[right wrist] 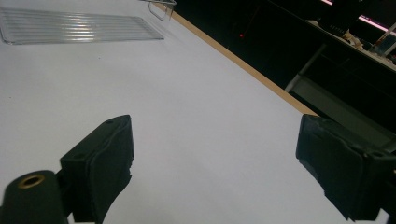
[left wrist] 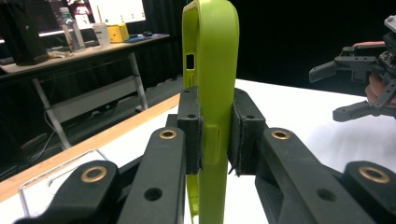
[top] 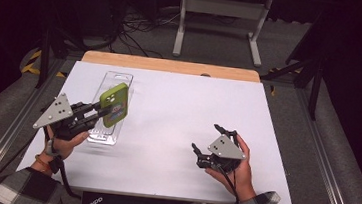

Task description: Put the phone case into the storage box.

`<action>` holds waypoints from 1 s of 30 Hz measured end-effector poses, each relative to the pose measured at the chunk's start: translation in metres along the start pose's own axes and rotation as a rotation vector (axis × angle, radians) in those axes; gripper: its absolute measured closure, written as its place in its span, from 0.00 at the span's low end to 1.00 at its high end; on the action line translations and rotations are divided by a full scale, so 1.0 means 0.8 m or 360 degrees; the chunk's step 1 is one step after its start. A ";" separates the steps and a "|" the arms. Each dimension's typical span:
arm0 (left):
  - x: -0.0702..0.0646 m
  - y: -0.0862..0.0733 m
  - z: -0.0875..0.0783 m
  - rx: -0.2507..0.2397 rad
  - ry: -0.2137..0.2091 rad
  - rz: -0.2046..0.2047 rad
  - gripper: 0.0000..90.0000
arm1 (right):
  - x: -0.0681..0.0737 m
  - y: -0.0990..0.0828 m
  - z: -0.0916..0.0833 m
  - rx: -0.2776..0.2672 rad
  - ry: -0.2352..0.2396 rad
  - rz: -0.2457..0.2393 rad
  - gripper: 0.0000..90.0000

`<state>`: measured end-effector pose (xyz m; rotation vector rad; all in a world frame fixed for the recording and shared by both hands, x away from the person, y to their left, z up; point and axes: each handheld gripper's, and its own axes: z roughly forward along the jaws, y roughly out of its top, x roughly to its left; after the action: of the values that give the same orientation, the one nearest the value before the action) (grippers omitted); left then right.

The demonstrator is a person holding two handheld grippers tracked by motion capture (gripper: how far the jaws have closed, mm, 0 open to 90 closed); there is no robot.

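Gripping green phone case (left wrist: 210, 70) edge-on, L gripper (left wrist: 215, 135) fingers clenched, case bottom cut off; R gripper (right wrist: 212, 163) fingers spread.

- A white rectangular table top (top: 176, 126) with a light wooden edge strip (top: 172, 66) at the far side stands on a grey carpet floor (top: 225, 41).
- Behind it stands a white metal frame with two legs (top: 222, 20), and black cables (top: 136, 27) lie on the floor.
- The room around is dark.
- In the left gripper view, a long side desk (left wrist: 84, 51) carries bottles and a yellow box (left wrist: 116, 31).
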<state>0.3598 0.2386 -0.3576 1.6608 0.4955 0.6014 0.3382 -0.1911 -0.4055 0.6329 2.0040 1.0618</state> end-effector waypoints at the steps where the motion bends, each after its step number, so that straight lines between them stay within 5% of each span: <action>1: 0.001 0.000 -0.001 -0.0014 0.0007 -0.0011 0.86 | 0.000 0.000 0.000 0.0001 0.0000 -0.0001 0.14; 30: 0.032 -0.012 -0.014 0.0025 0.0091 -0.0058 0.86 | 0.000 -0.002 0.004 0.0012 0.0013 -0.0011 0.14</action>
<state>0.3728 0.2649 -0.3626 1.6498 0.5721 0.6210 0.3404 -0.1907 -0.4082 0.6262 2.0165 1.0546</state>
